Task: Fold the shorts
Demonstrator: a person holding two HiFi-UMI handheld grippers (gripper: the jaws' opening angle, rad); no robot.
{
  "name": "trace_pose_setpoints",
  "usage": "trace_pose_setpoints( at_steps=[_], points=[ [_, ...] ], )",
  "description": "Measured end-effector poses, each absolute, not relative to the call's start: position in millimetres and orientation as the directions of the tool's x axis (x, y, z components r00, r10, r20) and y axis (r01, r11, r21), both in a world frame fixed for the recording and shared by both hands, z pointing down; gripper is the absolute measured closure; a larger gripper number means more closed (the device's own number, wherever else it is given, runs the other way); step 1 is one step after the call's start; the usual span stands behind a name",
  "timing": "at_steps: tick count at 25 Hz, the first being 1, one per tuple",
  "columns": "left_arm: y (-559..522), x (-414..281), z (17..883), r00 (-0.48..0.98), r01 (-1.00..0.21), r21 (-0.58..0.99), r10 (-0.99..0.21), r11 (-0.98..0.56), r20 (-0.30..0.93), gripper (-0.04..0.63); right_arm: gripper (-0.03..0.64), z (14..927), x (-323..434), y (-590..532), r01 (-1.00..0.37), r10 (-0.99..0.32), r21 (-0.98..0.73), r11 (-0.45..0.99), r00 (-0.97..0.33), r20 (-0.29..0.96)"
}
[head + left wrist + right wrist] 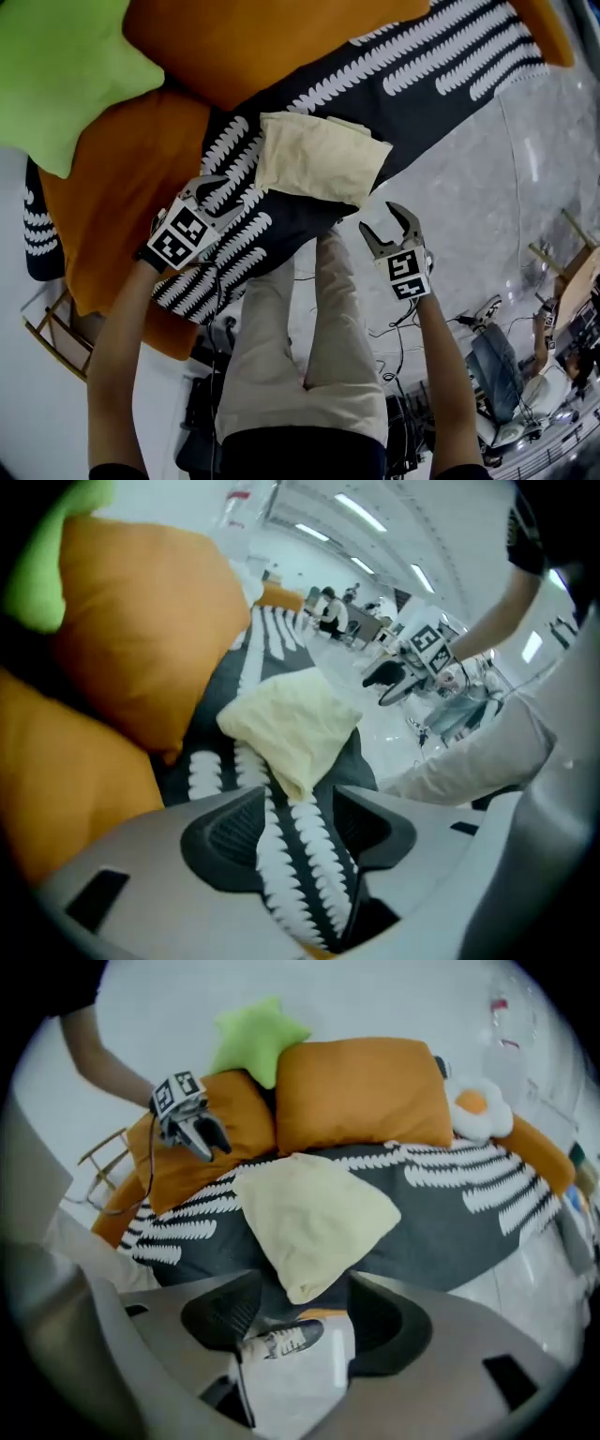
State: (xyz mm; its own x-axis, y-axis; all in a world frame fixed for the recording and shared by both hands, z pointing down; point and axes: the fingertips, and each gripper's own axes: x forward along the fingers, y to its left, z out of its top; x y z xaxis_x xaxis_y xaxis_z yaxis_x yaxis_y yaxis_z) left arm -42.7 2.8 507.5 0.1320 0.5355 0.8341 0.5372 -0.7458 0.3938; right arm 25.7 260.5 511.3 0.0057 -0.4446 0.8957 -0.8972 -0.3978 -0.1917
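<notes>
The pale yellow shorts [319,157] lie folded into a small packet on a dark blanket with white leaf stripes [441,84]. My left gripper [223,195] hovers over the blanket just left of the shorts' near corner, jaws open and nothing between them. Its own view shows the shorts [295,724] just beyond the open left gripper [300,832]. My right gripper [389,227] is off the blanket's near edge, right of the shorts, open and empty. In the right gripper view the shorts [314,1213] lie ahead of the right gripper [295,1312], with a shoe [281,1340] showing in the gap.
Orange cushions [253,42] and a green star cushion [56,70] lie beyond and left of the shorts. A fried-egg cushion [476,1105] sits at the blanket's far end. The person's beige trouser legs [300,347] stand below. A wooden rack [52,333] and cables [394,328] are on the floor.
</notes>
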Motion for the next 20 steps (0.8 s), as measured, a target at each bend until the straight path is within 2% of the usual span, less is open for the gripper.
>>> trace_pose_setpoints(
  at_steps=[1,2,4,7,10,12,17,20],
  points=[
    [5.9,-24.0,501.2,0.165,0.605,0.339,0.53,-0.721,0.832,0.342,0.302,510.0,36.8,255.3,-0.93,-0.458,-0.158,-0.333,0.013,0.889],
    [14.3,-6.6,497.8,0.176,0.677,0.285,0.525,-0.679,0.832,0.298,0.259,511.8,44.6,248.4,-0.955,-0.466,-0.137,-0.262,0.001,0.885],
    [41.2,23.1,501.8,0.147,0.81,0.197,0.515,-0.553,0.844,0.244,0.132,520.8,56.3,235.8,-0.986,-0.448,-0.113,-0.124,-0.046,0.893],
    [71.6,51.1,546.3,0.042,0.889,0.173,0.451,-0.424,0.891,0.224,0.12,549.4,80.1,225.0,-0.996,-0.398,-0.079,0.032,-0.085,0.913],
    [76.2,50.8,608.9,-0.071,0.866,0.243,0.373,-0.438,0.925,0.215,0.11,594.5,93.5,232.2,-0.982,-0.339,-0.082,0.169,-0.136,0.931],
    [78.4,51.7,627.0,-0.077,0.851,0.258,0.376,-0.458,0.923,0.215,0.11,612.7,99.3,235.2,-0.973,-0.34,-0.096,0.211,-0.165,0.926],
    [79.7,66.3,602.4,0.013,0.768,0.269,0.434,-0.582,0.901,0.215,0.107,600.1,113.3,238.3,-0.971,-0.359,-0.116,0.209,-0.187,0.915],
    [59.6,76.9,568.8,0.18,0.605,0.259,0.446,-0.753,0.877,0.215,0.107,576.3,130.2,233.1,-0.983,-0.416,-0.122,0.139,-0.17,0.893]
  ],
)
